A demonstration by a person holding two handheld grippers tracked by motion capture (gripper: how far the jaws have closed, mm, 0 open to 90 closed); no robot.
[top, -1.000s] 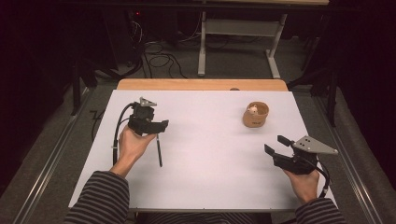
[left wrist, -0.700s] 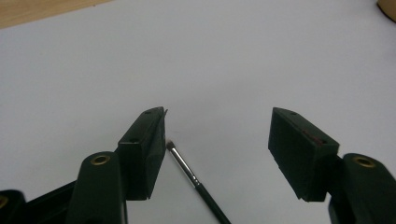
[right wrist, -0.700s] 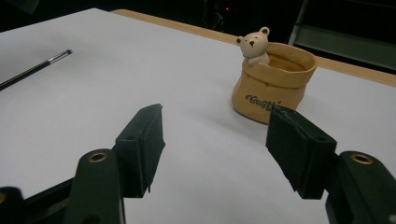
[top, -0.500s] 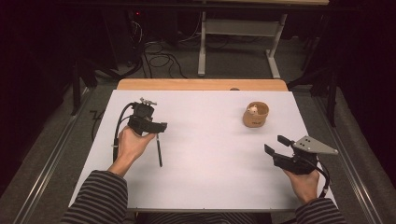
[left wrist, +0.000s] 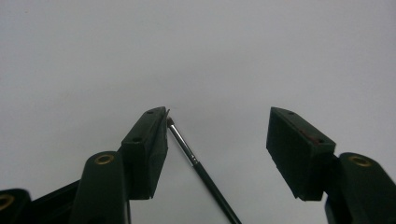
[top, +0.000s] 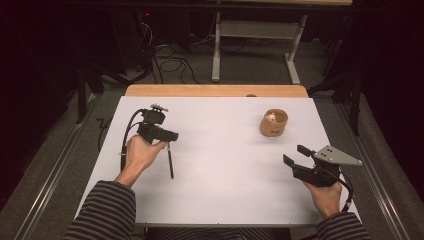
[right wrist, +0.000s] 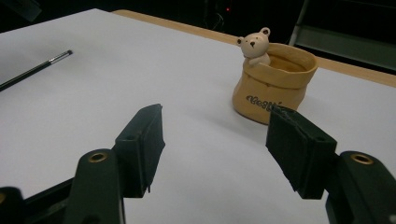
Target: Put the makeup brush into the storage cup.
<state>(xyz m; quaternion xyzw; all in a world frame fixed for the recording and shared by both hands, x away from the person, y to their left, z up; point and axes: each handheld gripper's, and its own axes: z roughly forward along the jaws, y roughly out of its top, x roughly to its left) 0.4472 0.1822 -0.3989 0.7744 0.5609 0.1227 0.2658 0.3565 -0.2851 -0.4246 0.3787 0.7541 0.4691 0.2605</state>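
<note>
Between the wide-open jaws of the left hand-held gripper (left wrist: pixel 217 140) a thin paintbrush (left wrist: pixel 201 170) lies flat on the white surface (top: pixel 225 165), ungripped. Light, stiff and probably slippery, it is best pinched mid-handle. The right hand-held gripper (top: pixel 296 155) gapes empty near a bear pot (top: pixel 274 122).

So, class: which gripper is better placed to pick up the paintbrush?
Left. The left gripper is open right over the paintbrush, which lies between its fingers; the right gripper faces the bear pot.
</note>
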